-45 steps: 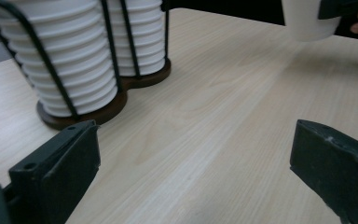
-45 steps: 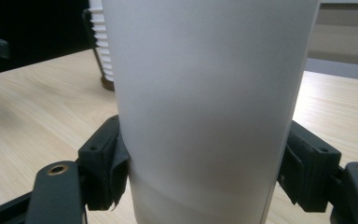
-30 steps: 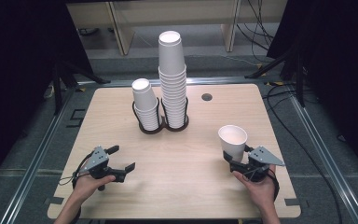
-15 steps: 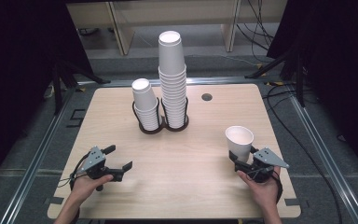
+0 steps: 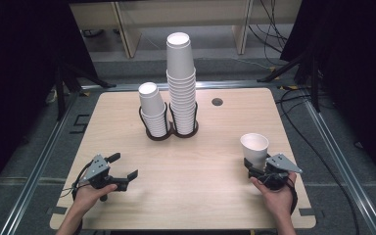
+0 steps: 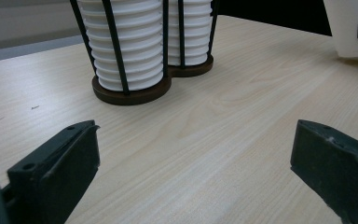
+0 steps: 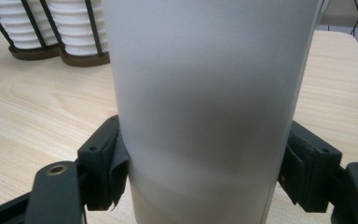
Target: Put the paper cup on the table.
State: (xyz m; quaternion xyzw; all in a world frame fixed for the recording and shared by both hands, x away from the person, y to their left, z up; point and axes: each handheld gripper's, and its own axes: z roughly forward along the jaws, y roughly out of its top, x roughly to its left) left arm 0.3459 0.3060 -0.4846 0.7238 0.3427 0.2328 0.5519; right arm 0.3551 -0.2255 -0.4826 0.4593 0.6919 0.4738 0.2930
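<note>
White paper cup (image 5: 255, 149) upright at the right side of the wooden table (image 5: 210, 191), right gripper (image 5: 257, 169) clamped on its lower wall, left gripper (image 5: 122, 171) wide apart, holding nothing, over bare wood near the front left.

We see the right gripper (image 5: 257, 169) and the white paper cup (image 5: 254, 148) clamped between its fingers (image 7: 103, 163) shifted since a second ago: they have slid a little toward the right edge of the desk (image 5: 127, 147) and nearer the person, and the cup now stands lower over the wood, upright as before.
</note>
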